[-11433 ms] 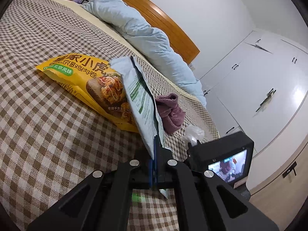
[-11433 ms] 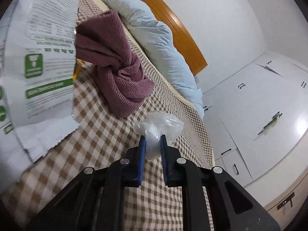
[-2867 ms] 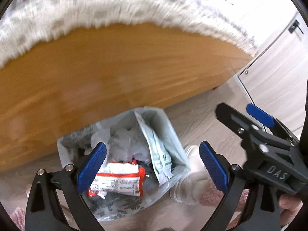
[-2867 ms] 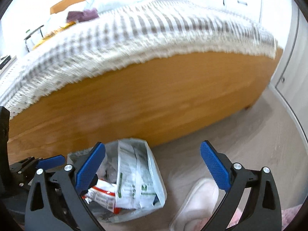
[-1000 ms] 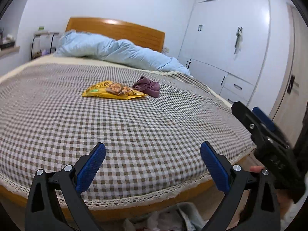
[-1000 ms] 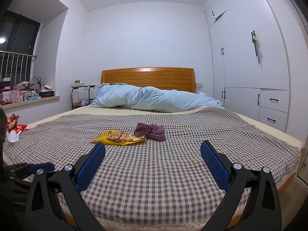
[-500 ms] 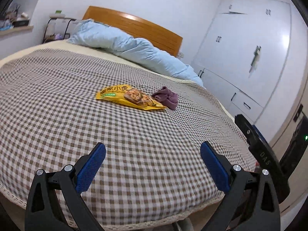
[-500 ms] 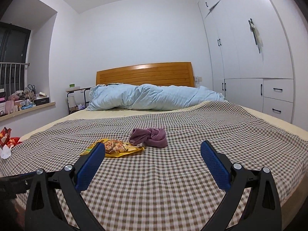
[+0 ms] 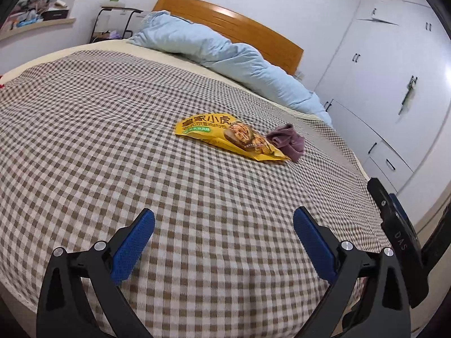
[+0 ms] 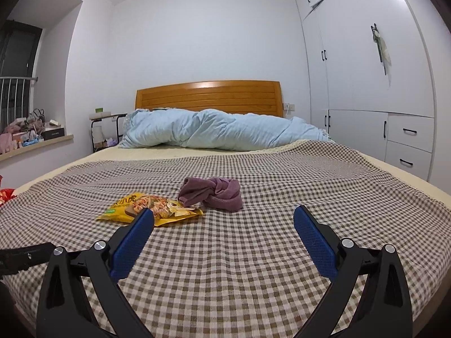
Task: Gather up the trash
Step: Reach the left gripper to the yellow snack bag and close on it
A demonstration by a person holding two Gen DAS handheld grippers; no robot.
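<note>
Returning: I have both tools back over the brown-and-white checked bedspread [image 9: 141, 140] after the drop at the floor bag seconds ago.
Left gripper [image 9: 224, 226]: spread wide, holding nothing.
Right gripper [image 10: 224, 225]: spread wide, equally empty.
Trash left: flat yellow printed snack packet [image 9: 225, 135], mid-bed, touching a knotted purple towel [image 10: 217, 191].
Meaning: two pieces are binned; I judge the packet the next pickup.

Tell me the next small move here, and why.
Probably reach the left gripper forward toward the yellow snack bag. Both grippers are open and hold nothing, and the bag lies flat on the checked bedspread, touching the purple cloth, ahead of the left gripper.
</note>
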